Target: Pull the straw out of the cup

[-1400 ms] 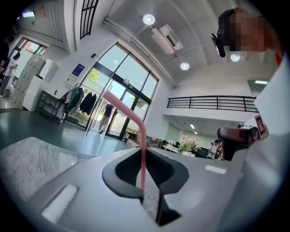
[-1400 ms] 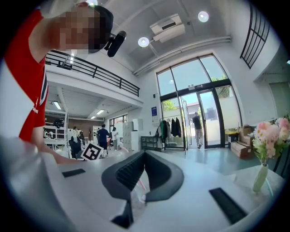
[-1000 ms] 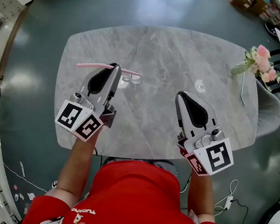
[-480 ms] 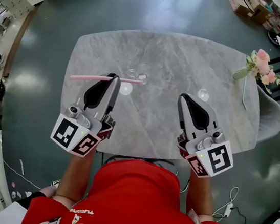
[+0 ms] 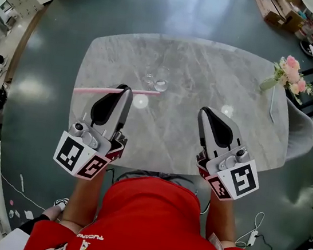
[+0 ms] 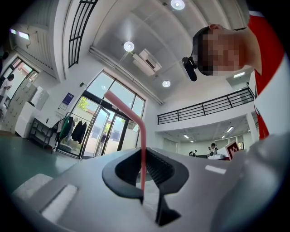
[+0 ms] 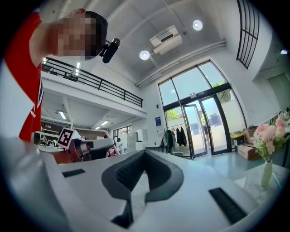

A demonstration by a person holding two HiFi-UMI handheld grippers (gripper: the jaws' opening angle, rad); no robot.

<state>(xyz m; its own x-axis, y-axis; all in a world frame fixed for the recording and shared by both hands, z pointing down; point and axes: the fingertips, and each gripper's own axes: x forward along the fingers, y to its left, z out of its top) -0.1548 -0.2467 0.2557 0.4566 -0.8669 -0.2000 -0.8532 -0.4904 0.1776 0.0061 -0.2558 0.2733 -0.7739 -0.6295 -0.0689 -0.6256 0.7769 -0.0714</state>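
My left gripper (image 5: 128, 91) is shut on a pink straw (image 5: 98, 89), which lies crosswise above the grey marble table (image 5: 255, 83). The straw's right end hangs just on the near side of a clear glass cup (image 5: 161, 80), free of it. In the left gripper view the straw (image 6: 142, 149) rises from between the pinched jaws of the left gripper (image 6: 144, 190) and bends left at its top. My right gripper (image 5: 203, 111) hovers over the table's near right part, shut with nothing in it (image 7: 138, 190).
A second small clear glass (image 5: 148, 80) stands beside the cup. A vase of pink flowers (image 5: 291, 74) is at the table's right edge, with a grey chair (image 5: 302, 127) beyond it. Boxes and furniture stand on the floor around the table.
The left gripper has drawn back toward me and risen with the straw, whose right end has left the cup. The right gripper shifted slightly toward me.
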